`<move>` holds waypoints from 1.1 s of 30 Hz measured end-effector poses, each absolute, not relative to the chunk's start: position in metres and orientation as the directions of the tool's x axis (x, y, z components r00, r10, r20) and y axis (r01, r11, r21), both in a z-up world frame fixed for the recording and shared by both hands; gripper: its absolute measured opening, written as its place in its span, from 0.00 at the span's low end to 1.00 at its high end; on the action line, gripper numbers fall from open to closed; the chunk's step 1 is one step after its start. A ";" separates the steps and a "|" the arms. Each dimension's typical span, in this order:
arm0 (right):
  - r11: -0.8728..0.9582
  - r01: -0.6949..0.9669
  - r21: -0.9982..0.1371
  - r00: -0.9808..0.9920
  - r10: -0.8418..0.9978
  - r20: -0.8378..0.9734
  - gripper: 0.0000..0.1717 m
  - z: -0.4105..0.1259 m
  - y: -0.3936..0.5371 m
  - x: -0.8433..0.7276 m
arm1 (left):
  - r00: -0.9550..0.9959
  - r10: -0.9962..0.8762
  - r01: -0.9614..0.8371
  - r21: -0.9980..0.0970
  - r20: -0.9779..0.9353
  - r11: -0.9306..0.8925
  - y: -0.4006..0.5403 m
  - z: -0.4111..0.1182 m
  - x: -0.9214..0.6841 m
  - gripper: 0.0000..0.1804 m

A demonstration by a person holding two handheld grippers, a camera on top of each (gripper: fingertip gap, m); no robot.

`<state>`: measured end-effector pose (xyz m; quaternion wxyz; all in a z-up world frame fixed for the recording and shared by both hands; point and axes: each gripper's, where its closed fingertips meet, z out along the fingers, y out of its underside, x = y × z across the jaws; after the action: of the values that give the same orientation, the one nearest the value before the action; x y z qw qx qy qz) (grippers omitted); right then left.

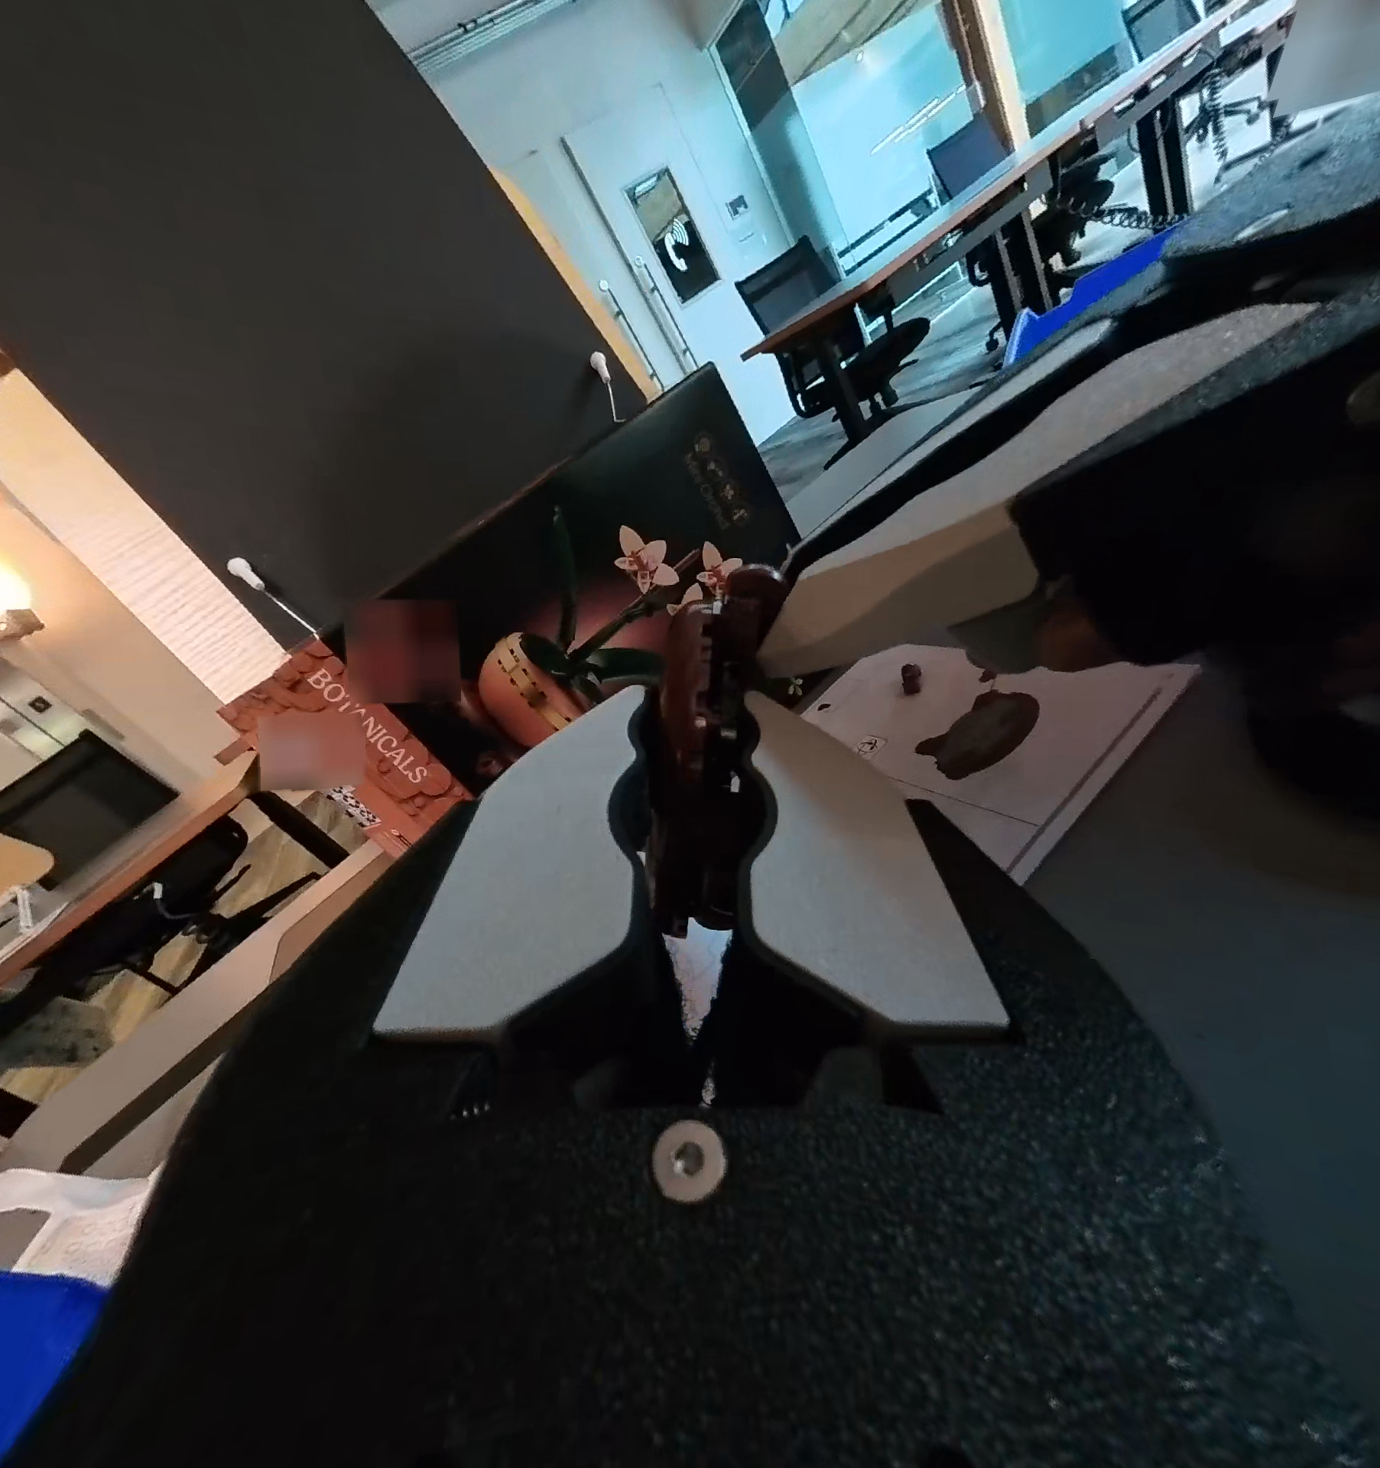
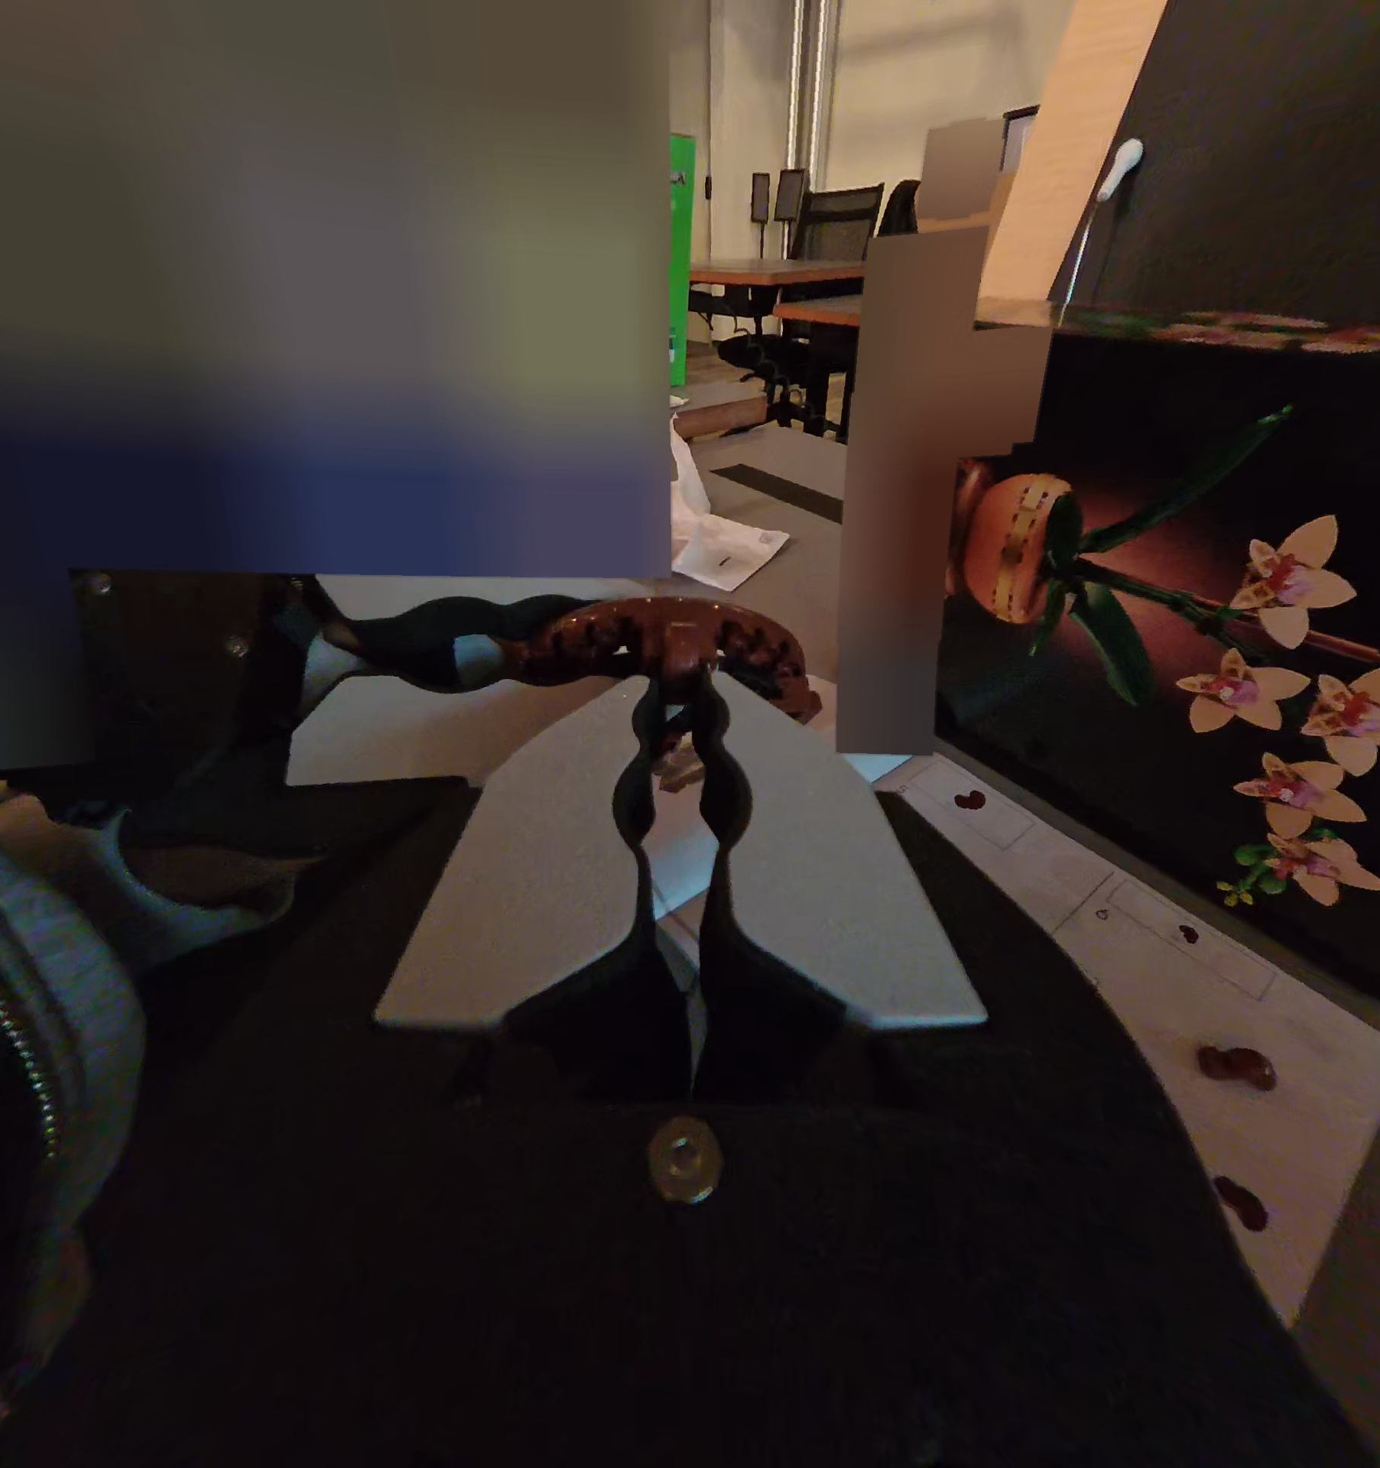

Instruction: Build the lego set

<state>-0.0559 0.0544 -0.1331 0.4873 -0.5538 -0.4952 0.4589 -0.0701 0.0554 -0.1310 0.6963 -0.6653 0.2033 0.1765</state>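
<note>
My left gripper [image 1: 698,715] is shut on a dark brown curved brick assembly [image 1: 690,675], seen edge-on and standing up between its pads. In the right wrist view the same assembly [image 2: 591,635] lies crosswise as a toothed arc, with the left gripper [image 2: 504,643] clamping its left end. My right gripper [image 2: 680,695] is shut on a small brown piece [image 2: 682,655] at the middle of the arc's near edge. In the left wrist view the right gripper's white finger [image 1: 869,588] comes in from the right and meets the assembly's top.
A dark box with an orchid picture [image 1: 591,572] [image 2: 1187,635] stands just behind the grippers. A white instruction sheet [image 2: 1147,953] [image 1: 1028,731] lies on the grey table with small brown pieces [image 2: 1234,1068] on it. A white bag [image 2: 718,540] lies farther back. A zipped sleeve [image 2: 19,993] is at left. The grippers are tip to tip, or close to it.
</note>
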 end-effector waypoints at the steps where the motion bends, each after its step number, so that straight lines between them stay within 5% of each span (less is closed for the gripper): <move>1: -0.036 0.103 -0.994 0.083 0.996 -0.027 0.03 -0.134 0.055 -0.056 | 0.854 -0.026 -0.518 -0.854 -0.519 0.052 0.056 -0.131 -0.070 0.09; 17: 0.024 0.185 -0.982 0.115 0.992 0.046 0.04 -0.135 0.058 -0.065 | 0.892 -0.024 -0.450 -0.893 -0.451 0.031 0.062 -0.137 -0.078 0.09; 20: 0.046 0.151 -0.987 0.138 0.988 0.067 0.16 -0.127 0.058 -0.067 | 0.951 -0.068 -0.299 -0.953 -0.301 0.043 0.062 -0.136 -0.082 0.09; 25: -0.146 -0.097 -0.985 0.071 0.986 -0.153 0.19 -0.101 0.057 -0.056 | 0.991 -0.124 -0.036 -0.997 -0.045 0.074 0.060 -0.130 -0.094 0.09; 29: -0.360 -0.315 -0.878 -0.118 0.933 -0.340 0.22 -0.074 0.054 -0.037 | 0.984 -0.167 0.078 -0.991 0.059 0.108 0.057 -0.124 -0.096 0.09; 33: -0.641 -0.537 -0.548 -0.447 0.768 -0.460 0.02 -0.041 0.063 0.004 | 0.981 -0.175 0.106 -0.987 0.084 0.123 0.057 -0.122 -0.097 0.09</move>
<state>0.0036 0.0630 -0.0409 0.3908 -0.3520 -0.1635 0.8346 -0.0971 0.0565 -0.1220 0.7490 -0.6554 0.0262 -0.0939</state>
